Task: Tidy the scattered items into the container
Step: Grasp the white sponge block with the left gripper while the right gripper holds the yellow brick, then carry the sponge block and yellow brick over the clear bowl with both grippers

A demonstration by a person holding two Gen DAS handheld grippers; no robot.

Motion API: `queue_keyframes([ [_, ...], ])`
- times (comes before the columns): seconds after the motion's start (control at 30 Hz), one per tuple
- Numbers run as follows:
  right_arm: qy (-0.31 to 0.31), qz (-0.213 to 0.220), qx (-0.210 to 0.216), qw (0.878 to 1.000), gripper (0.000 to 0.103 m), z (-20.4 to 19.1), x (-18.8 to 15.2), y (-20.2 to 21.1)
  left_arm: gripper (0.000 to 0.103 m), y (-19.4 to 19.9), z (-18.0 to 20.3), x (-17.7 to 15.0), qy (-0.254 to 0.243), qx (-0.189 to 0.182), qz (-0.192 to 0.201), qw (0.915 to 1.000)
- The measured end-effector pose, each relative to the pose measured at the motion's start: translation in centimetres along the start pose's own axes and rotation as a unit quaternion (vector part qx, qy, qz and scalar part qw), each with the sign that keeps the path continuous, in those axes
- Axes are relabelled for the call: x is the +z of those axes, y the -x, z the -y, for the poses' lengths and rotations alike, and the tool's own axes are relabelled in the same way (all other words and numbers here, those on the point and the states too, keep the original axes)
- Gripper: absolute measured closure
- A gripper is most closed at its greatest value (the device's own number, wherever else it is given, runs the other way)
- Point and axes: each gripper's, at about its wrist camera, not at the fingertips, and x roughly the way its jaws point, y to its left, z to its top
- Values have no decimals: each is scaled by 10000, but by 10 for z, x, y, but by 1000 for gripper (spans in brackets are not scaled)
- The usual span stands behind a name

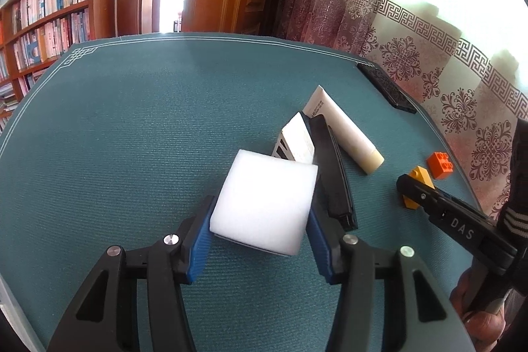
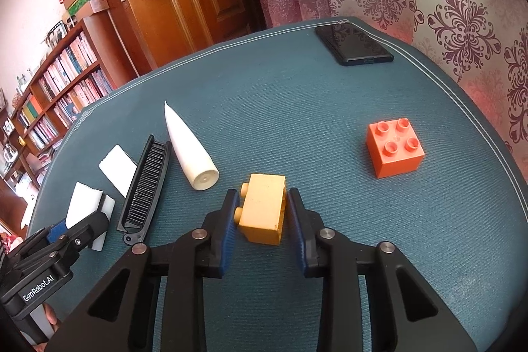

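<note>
Pick-up step: left tongs (image 1: 260, 240) clench the white sponge (image 1: 264, 203), right tongs (image 2: 262, 220) bracket the yellow brick (image 2: 264, 207), grip unclear. No container visible; next, lift and find it.

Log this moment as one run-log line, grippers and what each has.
left gripper: around white sponge | right gripper: around yellow brick | container: unseen

White sponge block (image 1: 264, 203), black comb (image 2: 145, 187), cream tube (image 2: 191, 150), yellow brick (image 2: 264, 210) on its side, orange brick (image 2: 394, 150) upright
</note>
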Motion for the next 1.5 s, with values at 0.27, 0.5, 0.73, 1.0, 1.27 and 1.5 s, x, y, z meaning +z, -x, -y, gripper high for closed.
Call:
queue_keyframes([
  [0.27, -158, 62, -158, 9997, 75, 5, 2, 4, 46, 21, 0, 6, -119, 322, 428, 9985],
  [0.5, -232, 106, -300, 9992, 75, 6, 1, 7, 46, 23, -4, 9, -83, 530, 552, 9970],
  [0.73, -374, 74, -522, 9979, 75, 10, -4, 14, 46, 32, -2, 10, -77, 556, 714, 9959],
  [1.0, -112, -97, -537, 9984, 76, -3, -35, 39, 46, 40, -5, 11, -41, 604, 849, 9946],
  [1.27, -193, -195, -239, 9993, 76, -10, -59, 58, 46, 43, -3, 11, -30, 660, 851, 9942],
  [1.5, -286, -242, 66, 9993, 76, -18, -68, 68, 46, 56, 1, -3, -51, 644, 841, 9944],
])
